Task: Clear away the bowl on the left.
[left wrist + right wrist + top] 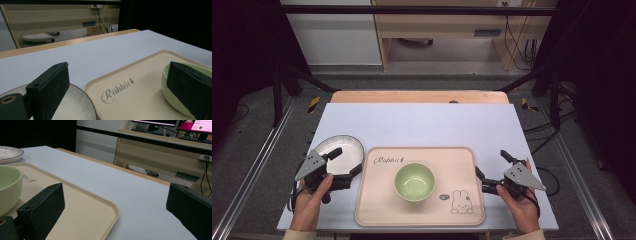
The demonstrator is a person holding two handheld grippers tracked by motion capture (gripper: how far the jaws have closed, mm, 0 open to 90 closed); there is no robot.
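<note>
While the beige tray (pixel 462 210) is sitting in the middle of the near half of the table (pixel 422 125), everything else is lining up around it. The tray has "Rabbit" printed near its far left corner and a little bunny drawing (pixel 460 202) at its near right corner. A light green bowl (pixel 414 181) is standing upright and empty pretty much dead centre on the tray.

Just off the tray's left edge, a white plate (pixel 343 149) with a dark rim is resting on the table, close to the tray's far left corner.

The left gripper (pixel 343 162) is hanging over the near side of that plate, left of the tray, with the person's left hand (pixel 312 192) wrapped around its body. Its jaws are standing wide apart with nothing between them. In the left gripper view, one jaw is sitting over the plate (pixel 75 105) and the other is lining up in front of the green bowl (pixel 172 90), with the tray (pixel 140 82) lettering showing in the gap.

The right gripper (pixel 493 164) is hovering just off the tray's right edge, held by the right hand (pixel 519 202), and its jaws are spread wide too, gripping nothing. In the right gripper view, the tray's rounded corner (pixel 110 212) is lying between the jaws, the bowl (pixel 8 187) is peeking in at the left, and the plate (pixel 10 153) is showing beyond the tray.
</note>
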